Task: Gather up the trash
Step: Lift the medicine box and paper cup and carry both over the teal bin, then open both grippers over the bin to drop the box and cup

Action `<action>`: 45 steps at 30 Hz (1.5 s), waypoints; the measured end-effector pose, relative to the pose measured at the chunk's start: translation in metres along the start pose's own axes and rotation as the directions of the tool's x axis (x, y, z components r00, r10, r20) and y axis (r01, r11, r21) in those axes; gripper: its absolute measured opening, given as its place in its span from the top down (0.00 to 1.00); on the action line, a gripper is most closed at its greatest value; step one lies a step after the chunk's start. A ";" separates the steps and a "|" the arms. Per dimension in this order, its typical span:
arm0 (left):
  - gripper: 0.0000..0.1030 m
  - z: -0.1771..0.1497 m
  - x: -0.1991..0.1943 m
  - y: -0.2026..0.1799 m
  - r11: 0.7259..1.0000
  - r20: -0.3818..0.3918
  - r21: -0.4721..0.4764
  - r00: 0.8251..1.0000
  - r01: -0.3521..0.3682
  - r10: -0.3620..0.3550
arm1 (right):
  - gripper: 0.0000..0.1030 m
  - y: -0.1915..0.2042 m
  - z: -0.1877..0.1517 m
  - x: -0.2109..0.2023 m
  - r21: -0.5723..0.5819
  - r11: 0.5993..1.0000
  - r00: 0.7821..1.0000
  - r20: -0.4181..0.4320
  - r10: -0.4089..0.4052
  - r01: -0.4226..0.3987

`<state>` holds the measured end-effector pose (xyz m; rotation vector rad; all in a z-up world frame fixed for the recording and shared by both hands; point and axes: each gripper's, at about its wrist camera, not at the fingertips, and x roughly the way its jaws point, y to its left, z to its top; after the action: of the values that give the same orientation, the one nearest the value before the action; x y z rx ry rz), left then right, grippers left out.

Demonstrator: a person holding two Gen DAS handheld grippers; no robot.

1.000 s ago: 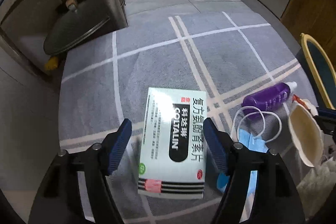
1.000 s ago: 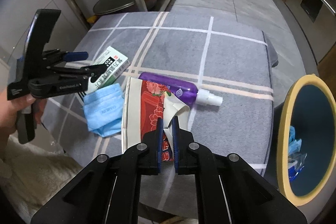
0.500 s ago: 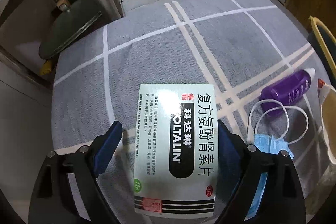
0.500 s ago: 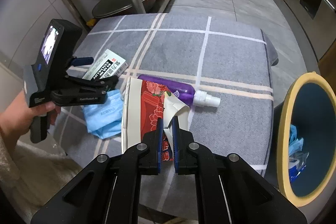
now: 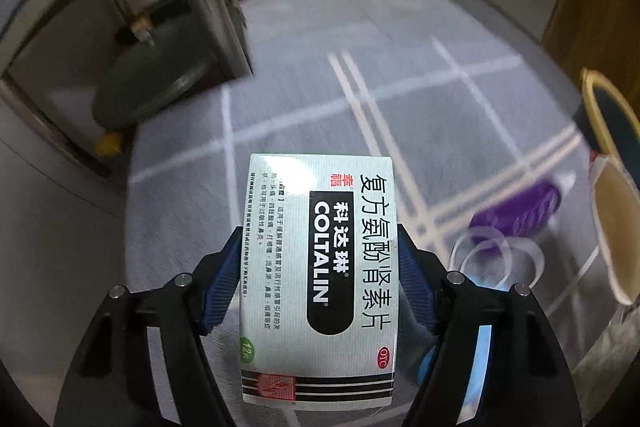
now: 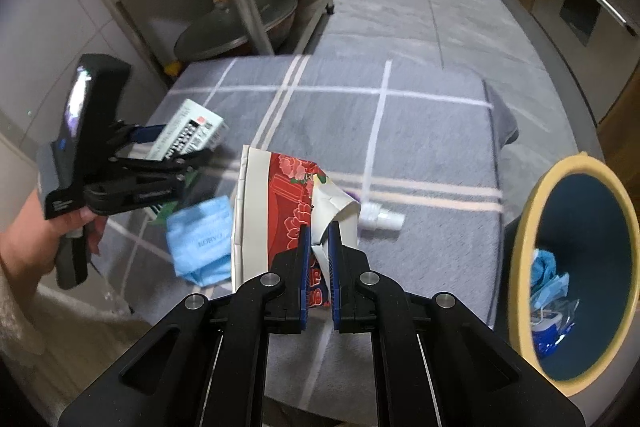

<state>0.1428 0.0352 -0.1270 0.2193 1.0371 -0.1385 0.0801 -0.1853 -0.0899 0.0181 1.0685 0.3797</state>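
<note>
Fingers [image 5: 224, 279] of the left gripper [image 5: 320, 283] clamp the medicine box [image 5: 320, 267], its long axis pointing forward.

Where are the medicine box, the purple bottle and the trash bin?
medicine box [image 5: 320, 267], left wrist view, middle of its printed top face.
purple bottle [image 5: 520, 213], left wrist view, blurred purple body.
trash bin [image 6: 524, 227], right wrist view, left side of its yellow rim.

Mask [image 6: 200, 243] left of carton [image 6: 276, 211] on cushion [image 6: 420, 131], bottle [image 6: 380, 217] behind carton, bin [image 6: 576, 267] right of cushion
</note>
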 end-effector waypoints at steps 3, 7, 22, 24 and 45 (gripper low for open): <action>0.31 0.014 -0.022 -0.007 1.000 0.077 0.013 0.997 -0.027 0.026 | 0.91 -0.011 0.008 -0.019 0.028 0.999 0.999 0.047 -0.016 0.015; 0.31 0.032 -0.047 -0.027 0.999 0.160 0.022 0.987 0.025 -0.029 | 0.91 -0.037 0.014 -0.054 0.069 0.994 0.991 0.095 -0.090 0.084; 0.31 0.083 -0.104 -0.197 0.938 0.287 0.279 0.914 0.208 -0.288 | 0.91 -0.182 -0.029 -0.137 0.351 0.912 0.954 0.132 -0.271 0.210; 0.31 0.083 -0.102 -0.224 0.923 0.277 0.312 0.908 0.225 -0.314 | 0.91 -0.195 -0.037 -0.135 0.370 0.900 0.950 0.115 -0.292 0.231; 0.31 0.075 -0.043 -0.350 0.814 0.141 0.485 0.890 0.319 -0.433 | 0.91 -0.267 -0.071 -0.098 0.454 0.830 0.941 -0.059 -0.334 0.323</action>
<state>0.1075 -0.3216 -0.0932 0.4041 0.7752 -0.7633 0.0566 -0.4773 -0.0933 0.2570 1.0950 -0.1945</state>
